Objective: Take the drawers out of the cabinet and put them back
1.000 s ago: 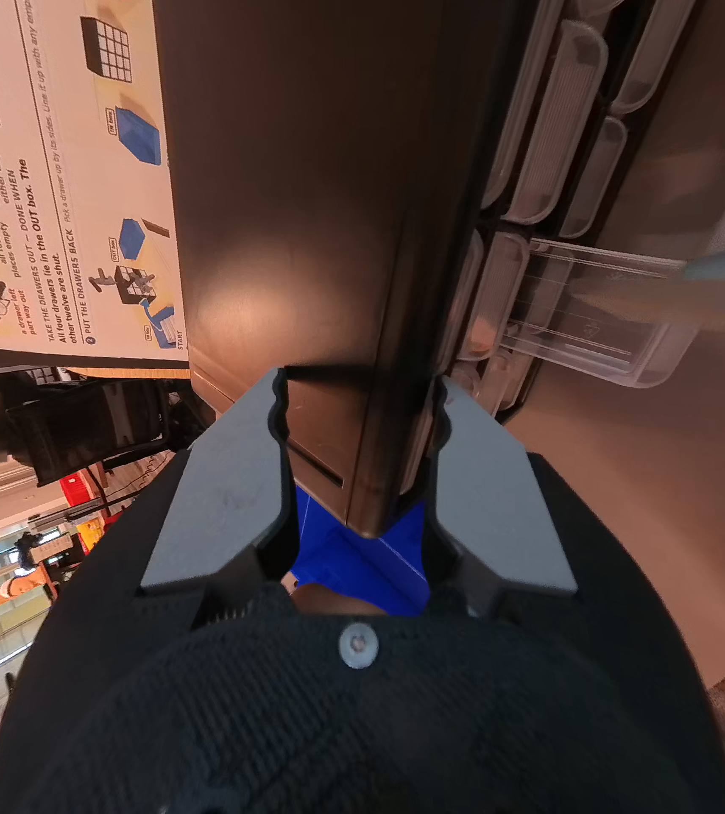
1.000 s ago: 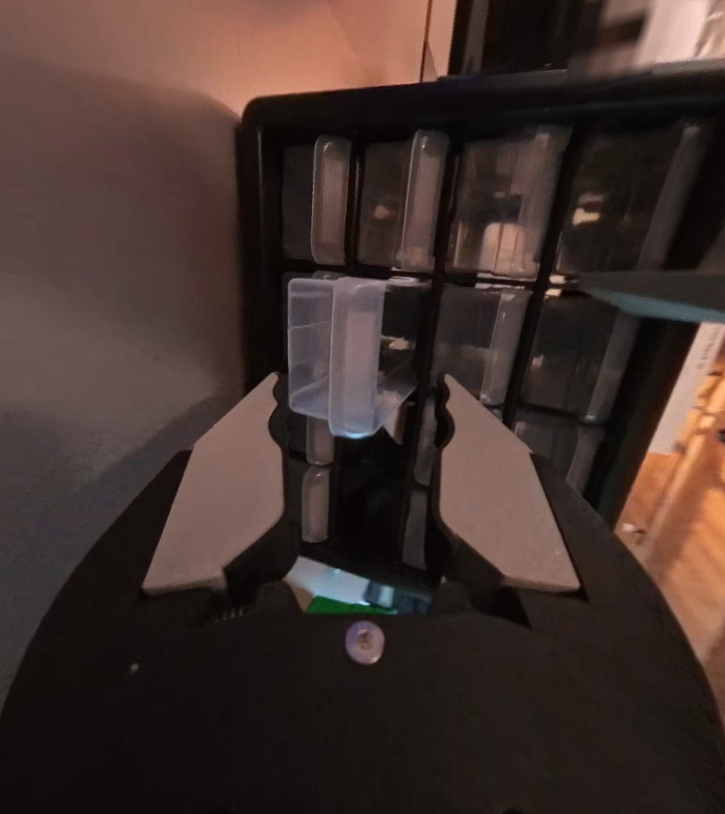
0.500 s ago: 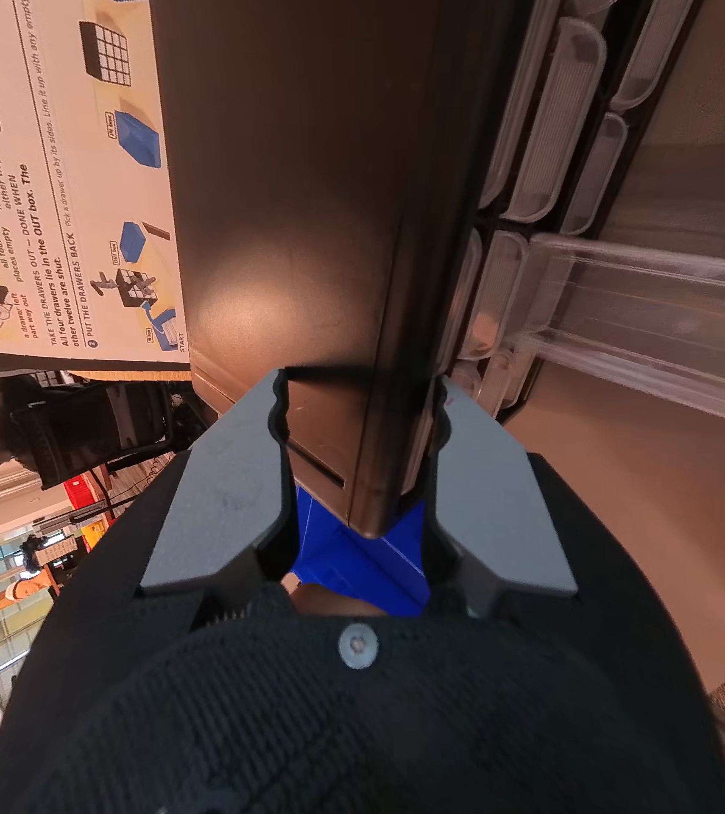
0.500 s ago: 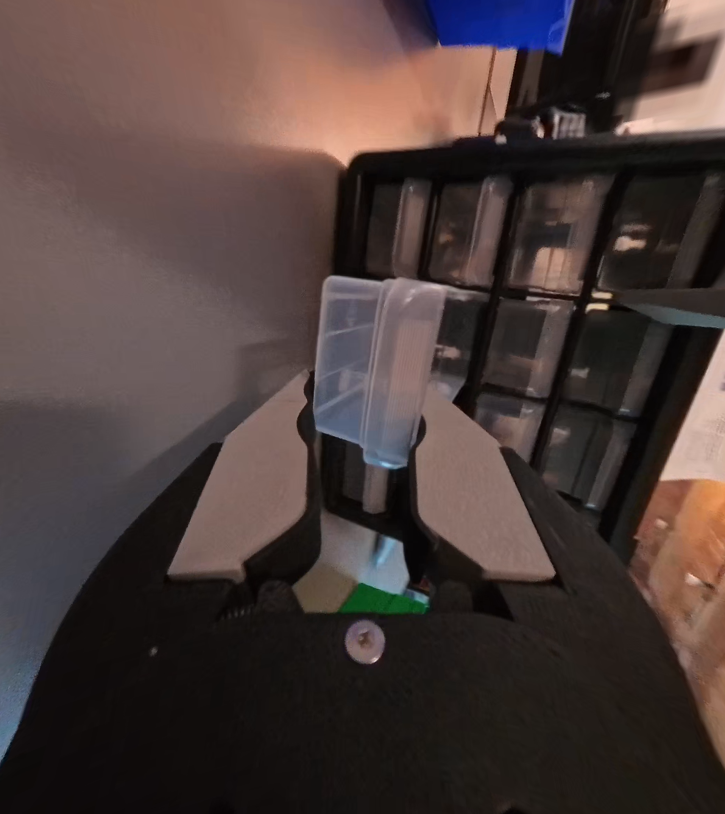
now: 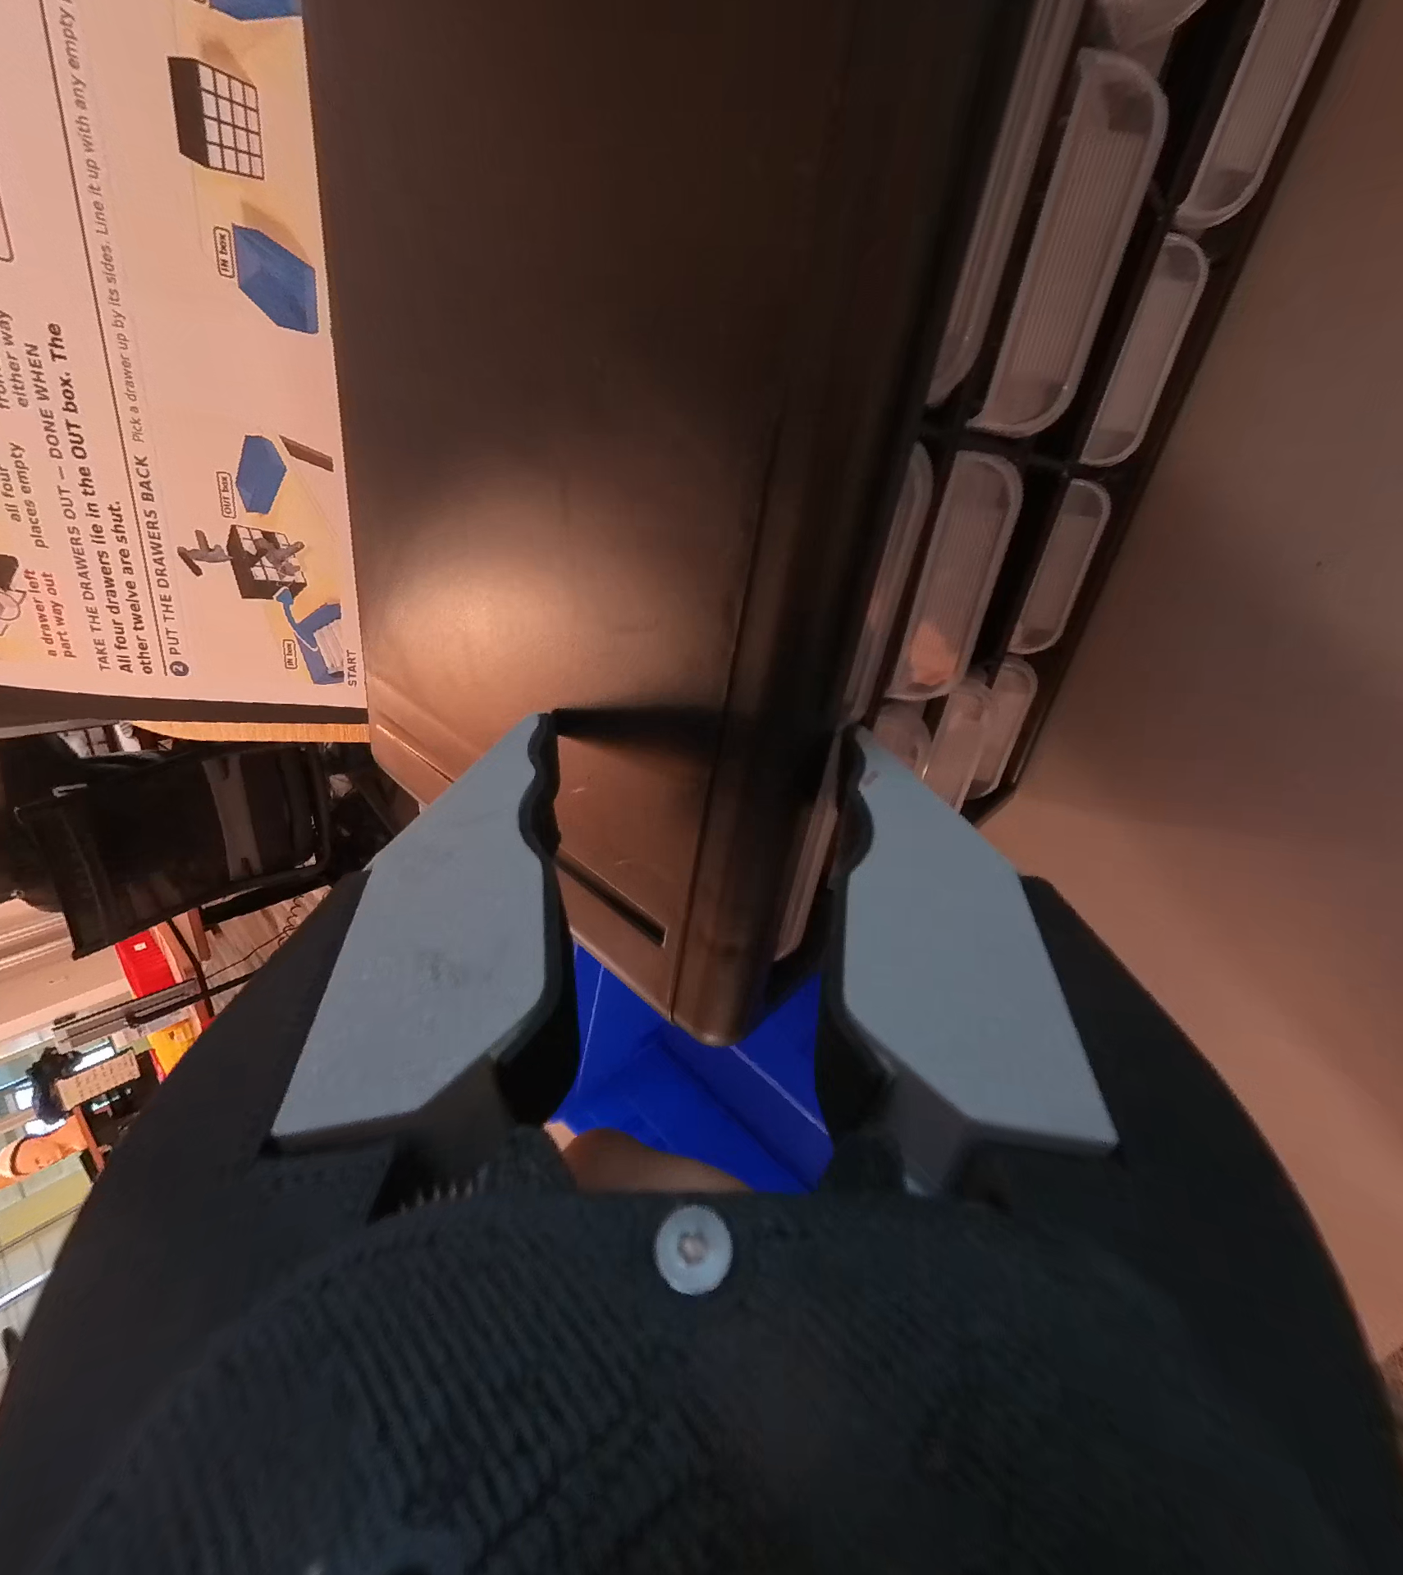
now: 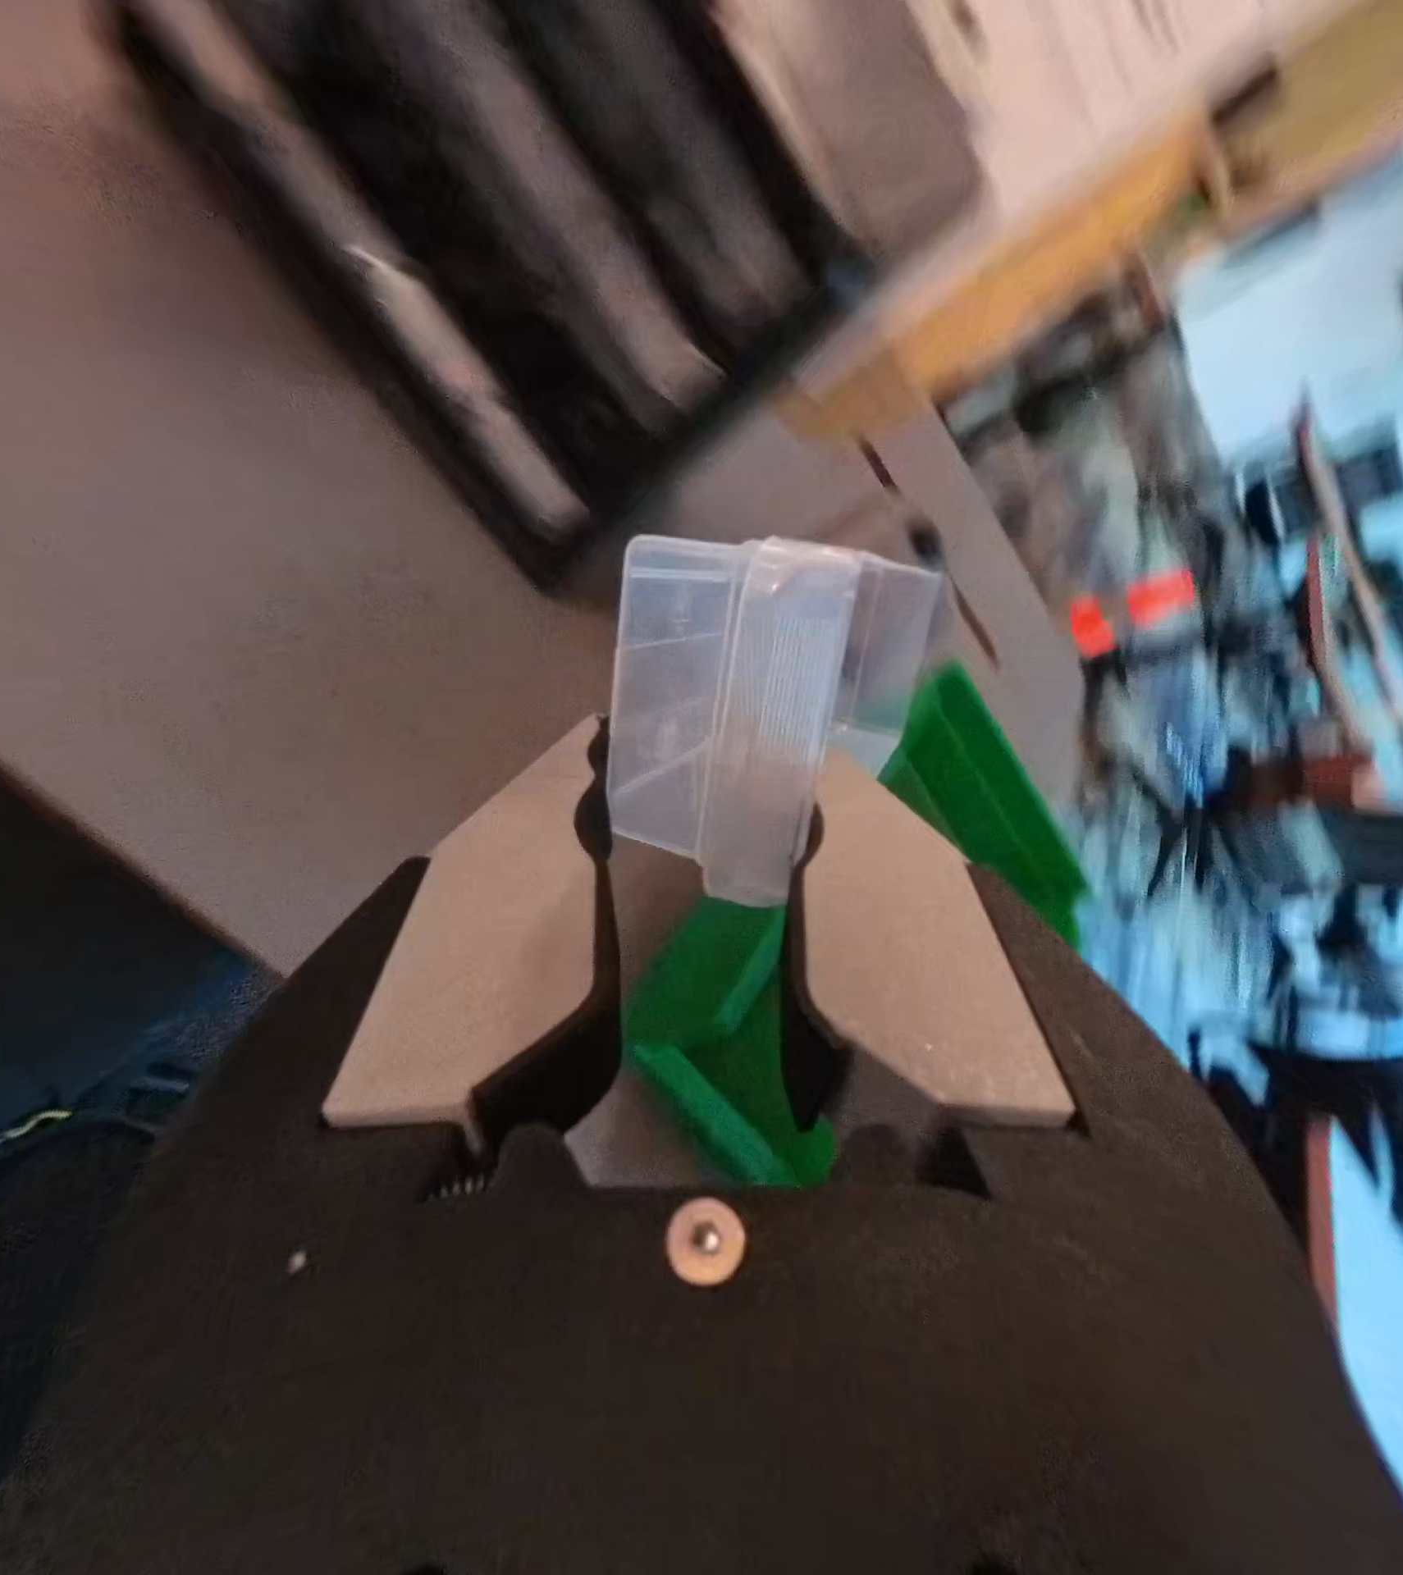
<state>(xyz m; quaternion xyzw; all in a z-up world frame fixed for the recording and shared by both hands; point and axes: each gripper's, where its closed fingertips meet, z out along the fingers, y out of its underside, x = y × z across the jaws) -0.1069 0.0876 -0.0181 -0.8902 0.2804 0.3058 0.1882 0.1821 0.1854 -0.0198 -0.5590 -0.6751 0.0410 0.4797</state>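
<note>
In the left wrist view the black cabinet (image 5: 596,341) fills the middle, with several clear drawers (image 5: 1056,281) shut in its front at the right. My left gripper (image 5: 694,767) is open and straddles the cabinet's near corner edge, one finger on each side. In the right wrist view my right gripper (image 6: 702,784) is shut on a clear plastic drawer (image 6: 732,699) and holds it in the air, away from the blurred cabinet (image 6: 510,256) at the upper left.
A green bin (image 6: 962,793) lies just beyond and below the held drawer. A blue box (image 5: 707,1108) shows under the cabinet corner. A printed instruction sheet (image 5: 84,341) lies left of the cabinet. The grey tabletop (image 6: 212,554) spreads on the left.
My right gripper closed on the part-open drawer, pulled it fully out of the cabinet and swung it right toward the green bin. The left gripper has not moved.
</note>
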